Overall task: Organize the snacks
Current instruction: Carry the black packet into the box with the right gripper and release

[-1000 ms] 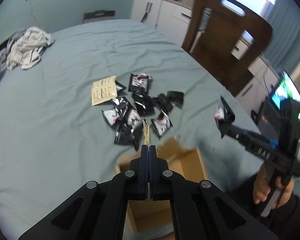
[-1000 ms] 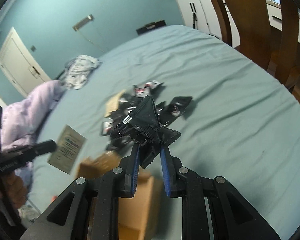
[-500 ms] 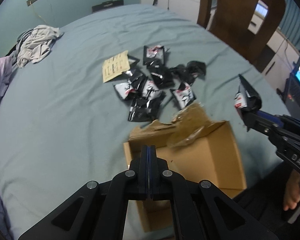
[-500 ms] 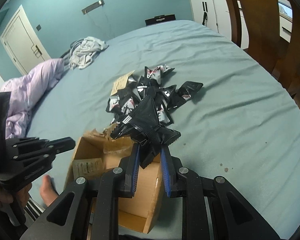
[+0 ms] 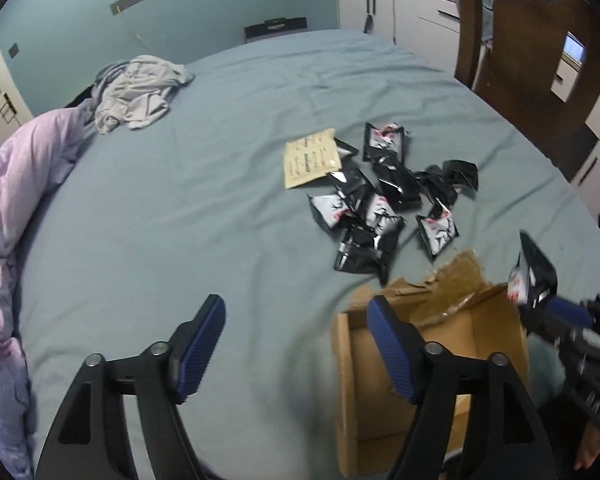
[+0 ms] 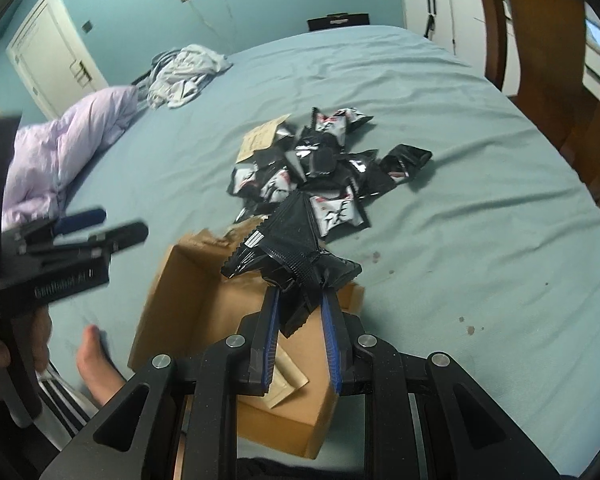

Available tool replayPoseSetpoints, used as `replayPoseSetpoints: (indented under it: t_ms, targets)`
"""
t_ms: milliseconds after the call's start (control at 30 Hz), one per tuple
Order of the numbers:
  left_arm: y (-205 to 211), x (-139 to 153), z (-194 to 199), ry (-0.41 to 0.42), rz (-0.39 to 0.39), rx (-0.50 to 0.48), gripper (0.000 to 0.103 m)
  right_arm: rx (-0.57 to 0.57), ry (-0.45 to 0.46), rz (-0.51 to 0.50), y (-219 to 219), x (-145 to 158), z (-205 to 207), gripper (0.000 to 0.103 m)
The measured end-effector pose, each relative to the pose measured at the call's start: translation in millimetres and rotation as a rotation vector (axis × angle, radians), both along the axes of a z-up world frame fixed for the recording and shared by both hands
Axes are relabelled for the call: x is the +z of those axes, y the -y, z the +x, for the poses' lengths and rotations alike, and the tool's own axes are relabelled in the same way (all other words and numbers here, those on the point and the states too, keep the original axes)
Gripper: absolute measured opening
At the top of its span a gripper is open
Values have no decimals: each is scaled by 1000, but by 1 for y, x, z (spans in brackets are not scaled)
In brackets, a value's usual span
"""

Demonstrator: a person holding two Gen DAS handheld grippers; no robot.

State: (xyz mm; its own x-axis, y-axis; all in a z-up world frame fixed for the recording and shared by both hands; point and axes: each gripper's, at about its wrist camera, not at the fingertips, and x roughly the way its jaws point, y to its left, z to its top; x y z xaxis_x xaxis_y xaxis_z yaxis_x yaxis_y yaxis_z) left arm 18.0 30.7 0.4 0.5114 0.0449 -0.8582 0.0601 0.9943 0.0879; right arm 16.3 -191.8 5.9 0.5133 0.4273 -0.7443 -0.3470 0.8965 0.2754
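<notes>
Gripping a black snack packet (image 6: pixel 296 256) at frame centre, right hand-held gripper (image 6: pixel 300 304) clamped on it above the open cardboard box (image 6: pixel 188 300) at the lower middle. In the left wrist view, left hand-held gripper (image 5: pixel 292 320) with jaws just opened wide, nothing between them, over the blue bed (image 5: pixel 180 220) beside the box (image 5: pixel 484 336) at lower right. Heaped right of centre on the bed: the remaining black packets (image 5: pixel 380 208), with a tan packet (image 5: pixel 310 158) at their upper left edge. One tan sachet (image 6: pixel 286 384) already inside the box.
</notes>
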Motion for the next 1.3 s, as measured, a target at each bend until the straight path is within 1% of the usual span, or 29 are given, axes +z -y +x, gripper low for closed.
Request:
replayPoseSetpoints:
  t_ms: [100,200,300,433,533,667,700,767,833,900,933,967,1033,1100,1167,1233,1300]
  targets:
    - [-5,1,0,-10,-3,12,80,54,-36,-7,-15,-3,-2,19]
    - [-9,-1,1,-28,6,25,81,89,-78,-51,-33,-9,3,19]
    - [-10,-4,2,-43,20,30,81,122,-147,-71,-54,-19,11,19]
    - [-15,-4,4,-50,18,54,82,133,-199,-90,-80,-33,23,19]
    - [-17,-7,5,-69,32,63,84,120,-248,-90,-93,-46,35,19]
    - [-18,-12,6,-93,51,67,84,111,-259,-94,-102,-53,48,20]
    - [-17,-13,6,-96,55,65,84,107,-257,-90,-101,-53,50,20]
    - [-17,-13,6,-95,58,61,84,105,-268,-48,-99,-55,53,20]
    - [-17,-12,6,-91,57,61,84,93,-300,32,-93,-59,57,20]
    - [-18,-11,7,-87,50,63,84,70,-342,110,-79,-61,61,30]
    - [-18,-11,7,-85,49,65,85,64,-357,126,-72,-61,64,44]
    - [-18,-10,7,-82,49,68,85,60,-358,127,-66,-60,66,55]
    - [-19,-9,6,-69,49,72,86,41,-339,107,-54,-54,67,60]
    - [-19,-6,5,-55,47,82,86,26,-323,69,-42,-44,69,60]
    - [-20,-2,4,-30,27,97,86,27,-306,37,-30,-31,72,60]
    - [-21,0,4,-10,12,114,86,19,-259,10,-14,-16,70,60]
    - [-21,1,3,4,-1,123,86,-15,-176,-34,-1,-1,65,60]
